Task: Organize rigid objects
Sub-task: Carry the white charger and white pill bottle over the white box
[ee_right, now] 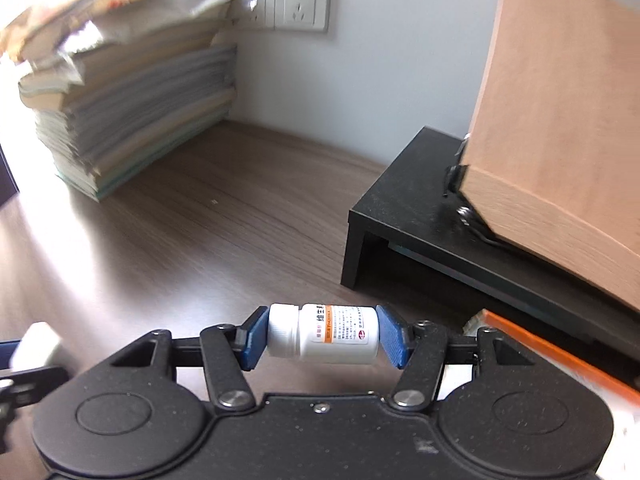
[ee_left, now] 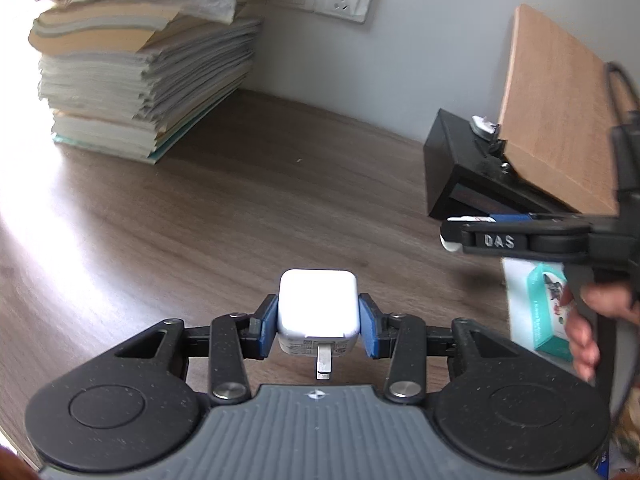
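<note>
A: Left wrist view. What is in my left gripper (ee_left: 318,322)?

B: Its blue pads are clamped on the flat sides of a white charger (ee_left: 317,307), held above the wooden desk (ee_left: 240,200), prongs toward the camera. I judge it rigid, light and smooth-shelled; the flat faces are the place to grip.

A: Right wrist view?

B: My right gripper (ee_right: 322,340) pinches a white pill bottle (ee_right: 324,338) end to end, cap to base, beside the black stand (ee_right: 400,208). Likely light, stiff, and prone to roll.
</note>
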`<state>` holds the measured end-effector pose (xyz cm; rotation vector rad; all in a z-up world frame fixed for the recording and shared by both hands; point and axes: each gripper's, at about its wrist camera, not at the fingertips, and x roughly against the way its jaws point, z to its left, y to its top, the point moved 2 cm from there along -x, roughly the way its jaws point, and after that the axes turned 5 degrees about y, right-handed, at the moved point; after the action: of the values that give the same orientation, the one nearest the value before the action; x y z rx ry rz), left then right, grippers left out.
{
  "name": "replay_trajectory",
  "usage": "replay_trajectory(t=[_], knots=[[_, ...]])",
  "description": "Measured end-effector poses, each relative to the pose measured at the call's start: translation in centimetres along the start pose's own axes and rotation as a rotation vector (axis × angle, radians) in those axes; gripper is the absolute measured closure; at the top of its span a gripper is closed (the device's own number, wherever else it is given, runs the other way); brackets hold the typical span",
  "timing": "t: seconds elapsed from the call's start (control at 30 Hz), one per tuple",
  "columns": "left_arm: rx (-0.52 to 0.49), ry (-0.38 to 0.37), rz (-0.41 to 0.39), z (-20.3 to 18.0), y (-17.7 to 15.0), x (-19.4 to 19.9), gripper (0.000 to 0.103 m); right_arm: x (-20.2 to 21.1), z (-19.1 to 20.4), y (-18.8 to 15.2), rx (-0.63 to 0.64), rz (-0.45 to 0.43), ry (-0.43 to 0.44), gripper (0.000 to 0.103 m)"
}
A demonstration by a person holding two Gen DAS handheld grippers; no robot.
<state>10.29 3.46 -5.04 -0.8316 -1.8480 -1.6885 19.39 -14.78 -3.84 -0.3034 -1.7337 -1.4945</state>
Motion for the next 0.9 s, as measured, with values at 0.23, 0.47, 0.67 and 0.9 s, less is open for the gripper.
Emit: replay_trajectory(t=[0.23,0.47,0.67,0.9], knots=[[-0.063,-0.048,-0.028,-1.9,0.5,1.9,0.061,7.7,1.3,-1.2,-0.061,-0.083,-0.052,0.033],[-0.146,-0.116,-0.049,-4.9,0.4,4.6,0.061,14.6,0.3,-3.9,-0.158,-0.127,-0.133,0.033],[-0.233,-0.201,-0.059,-8.2,-0.6,6.6,0.061,19.7,-0.3,-6.9,-0.215,-0.16,-0.225,0.033],[-0.319,-0.3,-0.056,-12.3,-2.0,7.9,0.061,23.7,-1.2,-10.0,-0.285,-0.178,-0.324,0.033]])
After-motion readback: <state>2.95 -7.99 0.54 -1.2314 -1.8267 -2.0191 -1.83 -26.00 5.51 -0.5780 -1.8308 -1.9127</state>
